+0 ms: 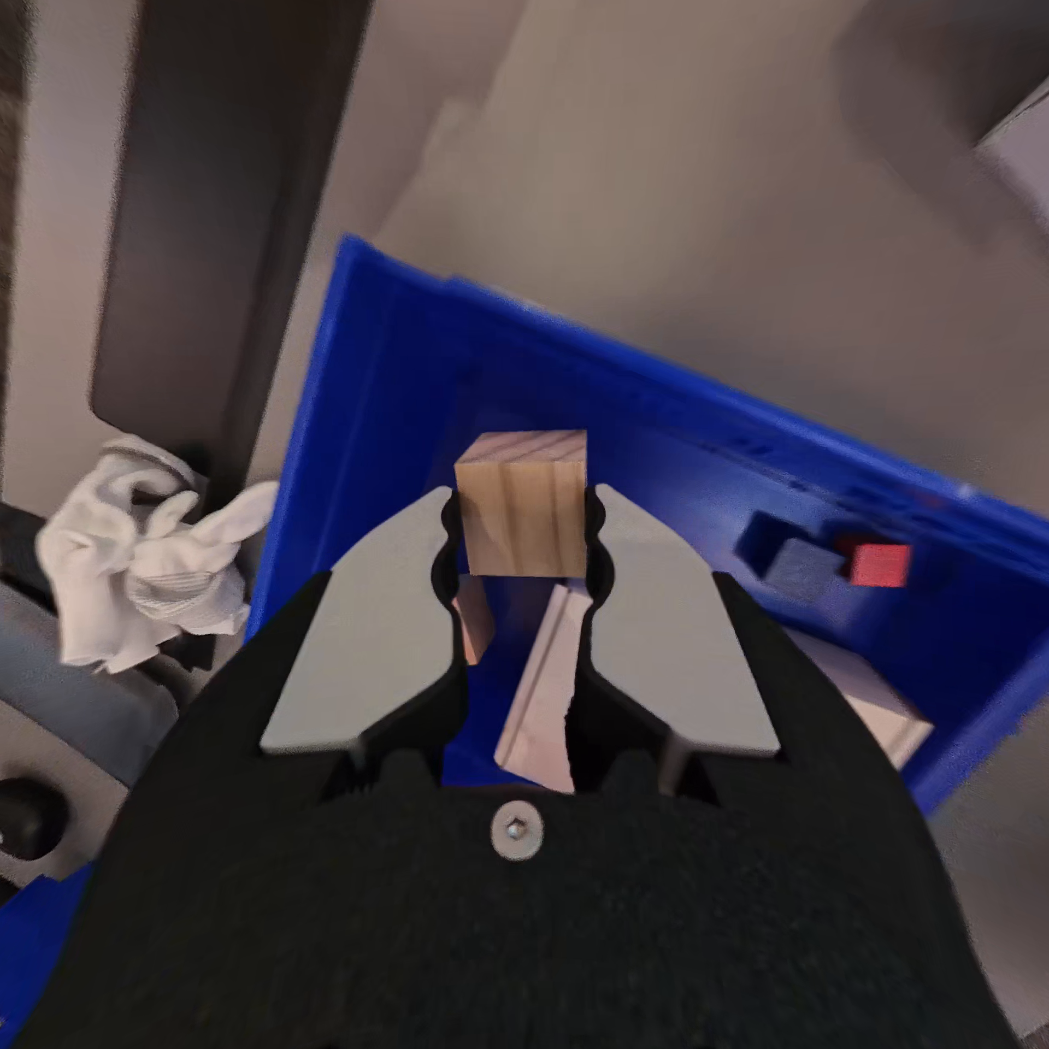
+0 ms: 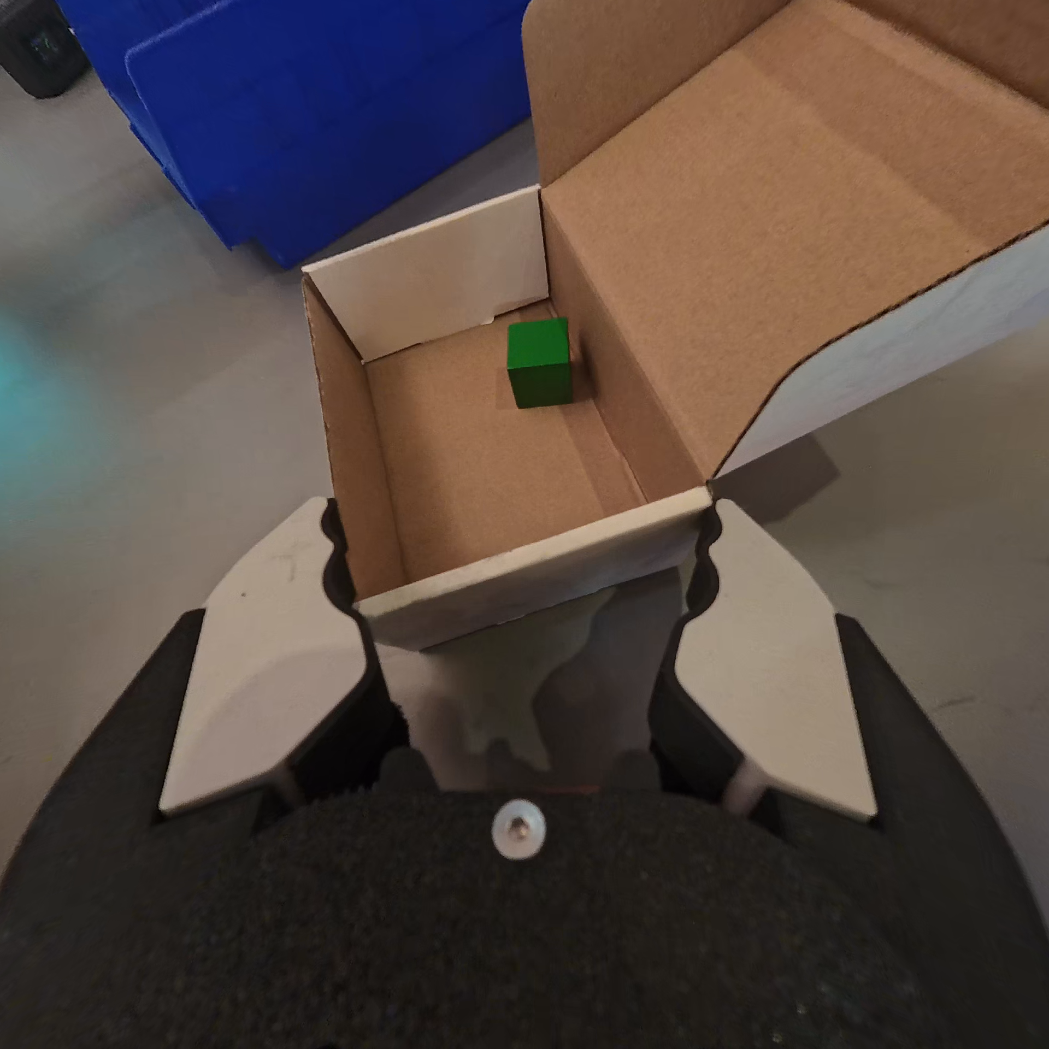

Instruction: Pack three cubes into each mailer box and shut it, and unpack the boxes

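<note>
On grey floor [image 2: 142, 454], left claw [image 1: 522, 511] clamped on wooden cube [image 1: 522, 505] above blue bin [image 1: 397, 369] for packing; right claw [image 2: 525, 559] spread wide, bracing open mailer box [image 2: 533, 579] holding green cube [image 2: 539, 363].

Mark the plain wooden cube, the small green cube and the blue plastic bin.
Plain wooden cube [image 1: 521, 513]: left wrist view, front face, between the fingers.
Small green cube [image 2: 539, 363]: right wrist view, where top meets front face.
Blue plastic bin [image 1: 374, 408]: left wrist view, inner left wall.
</note>
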